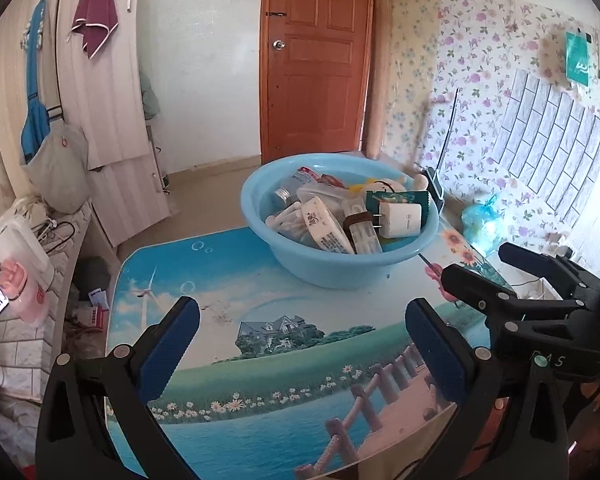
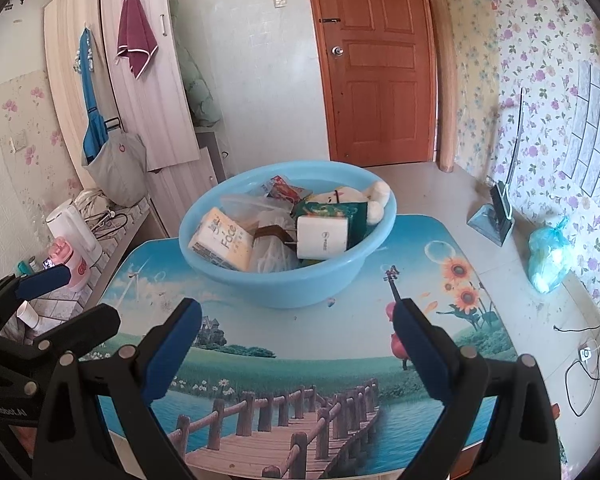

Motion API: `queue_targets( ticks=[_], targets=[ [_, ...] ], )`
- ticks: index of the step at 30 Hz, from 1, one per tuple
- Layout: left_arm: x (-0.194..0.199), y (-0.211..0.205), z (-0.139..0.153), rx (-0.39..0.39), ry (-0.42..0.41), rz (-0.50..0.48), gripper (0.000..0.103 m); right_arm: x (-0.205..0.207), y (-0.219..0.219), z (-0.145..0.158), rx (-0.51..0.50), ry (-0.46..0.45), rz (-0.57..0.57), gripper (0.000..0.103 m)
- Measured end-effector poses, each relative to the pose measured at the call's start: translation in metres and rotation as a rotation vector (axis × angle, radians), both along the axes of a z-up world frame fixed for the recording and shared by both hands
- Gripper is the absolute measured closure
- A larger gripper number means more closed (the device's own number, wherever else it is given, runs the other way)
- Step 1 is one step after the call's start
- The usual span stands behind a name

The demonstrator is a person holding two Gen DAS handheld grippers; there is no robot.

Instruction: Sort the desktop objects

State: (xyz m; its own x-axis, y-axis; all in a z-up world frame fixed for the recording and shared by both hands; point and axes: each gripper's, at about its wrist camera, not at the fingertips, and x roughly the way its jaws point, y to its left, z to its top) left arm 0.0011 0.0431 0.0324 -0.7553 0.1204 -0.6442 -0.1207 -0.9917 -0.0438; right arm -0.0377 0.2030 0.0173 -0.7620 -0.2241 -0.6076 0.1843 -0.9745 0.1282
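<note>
Left gripper and right gripper hover side by side, jaws spread wide, empty

Brown door between white wardrobe and floral wallpaper.

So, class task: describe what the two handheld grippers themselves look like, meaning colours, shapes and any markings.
Both are black two-finger clamps. The left gripper and right gripper have angular black plastic arms with round silver rivets at the joints and flat blue pads lining the fingers' inner faces. White lettering reading "GenRobot.AI" marks the left gripper's body in the right wrist view. No sleeves or cables can be made out.
</note>
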Motion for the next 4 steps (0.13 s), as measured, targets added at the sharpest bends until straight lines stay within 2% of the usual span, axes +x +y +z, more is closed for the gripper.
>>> queue_targets(
  ticks=[4],
  targets=[
    [0.0007,0.0002,0.0006,-0.005,0.004,-0.008,0.0,-0.0004,-0.0003,-0.0023,0.002,-0.003,0.002,0.005]
  ],
)
